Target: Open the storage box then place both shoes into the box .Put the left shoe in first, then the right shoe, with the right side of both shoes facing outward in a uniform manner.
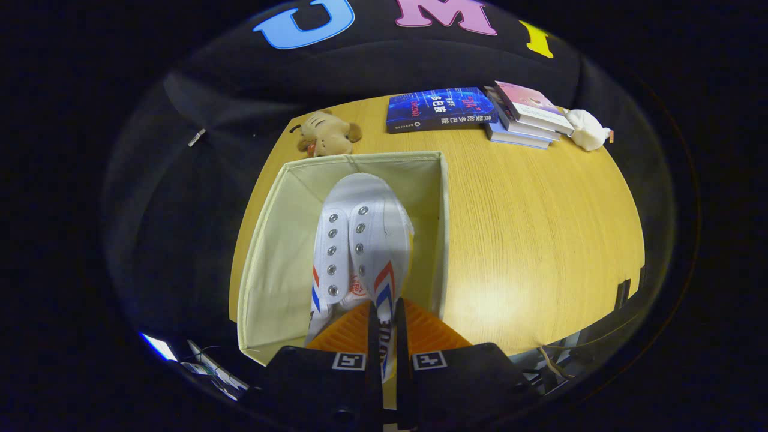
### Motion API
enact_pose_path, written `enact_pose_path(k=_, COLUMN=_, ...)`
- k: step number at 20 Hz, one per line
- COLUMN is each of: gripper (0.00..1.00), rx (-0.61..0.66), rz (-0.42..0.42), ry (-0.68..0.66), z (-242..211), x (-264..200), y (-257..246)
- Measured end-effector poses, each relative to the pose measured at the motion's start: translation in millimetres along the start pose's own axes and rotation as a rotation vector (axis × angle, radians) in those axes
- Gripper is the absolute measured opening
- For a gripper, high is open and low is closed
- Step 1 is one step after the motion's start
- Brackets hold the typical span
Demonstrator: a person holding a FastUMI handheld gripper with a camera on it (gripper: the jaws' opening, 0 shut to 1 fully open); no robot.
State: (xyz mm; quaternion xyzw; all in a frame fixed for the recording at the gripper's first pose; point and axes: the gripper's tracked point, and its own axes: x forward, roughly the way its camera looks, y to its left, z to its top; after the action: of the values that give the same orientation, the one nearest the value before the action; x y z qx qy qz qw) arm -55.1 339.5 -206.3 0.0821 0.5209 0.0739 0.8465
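A white canvas shoe (360, 240) with metal eyelets and red and blue stripes hangs toe-forward over the open cream fabric storage box (270, 264). My gripper (384, 324) is shut on the shoe's side wall near the heel, the thin canvas pinched between both fingers. The shoe sits inside the box's outline, toward its right wall. The box floor under the shoe is hidden. The box stands on the left part of a wooden table (540, 240).
Beyond the box lie a brown plush dog (327, 133), a blue book (441, 109), a stack of books (528, 117) and a white plush toy (588, 129). The table's left edge runs close to the box.
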Motion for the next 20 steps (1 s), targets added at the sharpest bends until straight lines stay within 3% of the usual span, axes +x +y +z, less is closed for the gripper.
enact_pose_path(k=3, gripper=0.32, rx=-0.045, rz=0.049, ry=-0.02, z=-2.2, x=-8.4, y=17.4)
enact_pose_path(k=7, gripper=0.91, rx=-0.109, rz=0.097, ry=-0.138, z=22.7, x=-47.0, y=13.3)
enact_pose_path(k=8, gripper=1.0, rx=-0.12, rz=0.097, ry=-0.177, z=31.2, x=-59.4, y=8.3)
enact_pose_path(k=20, gripper=0.99, rx=-0.187, rz=0.032, ry=-0.739, z=157.2, x=-211.2, y=-150.5)
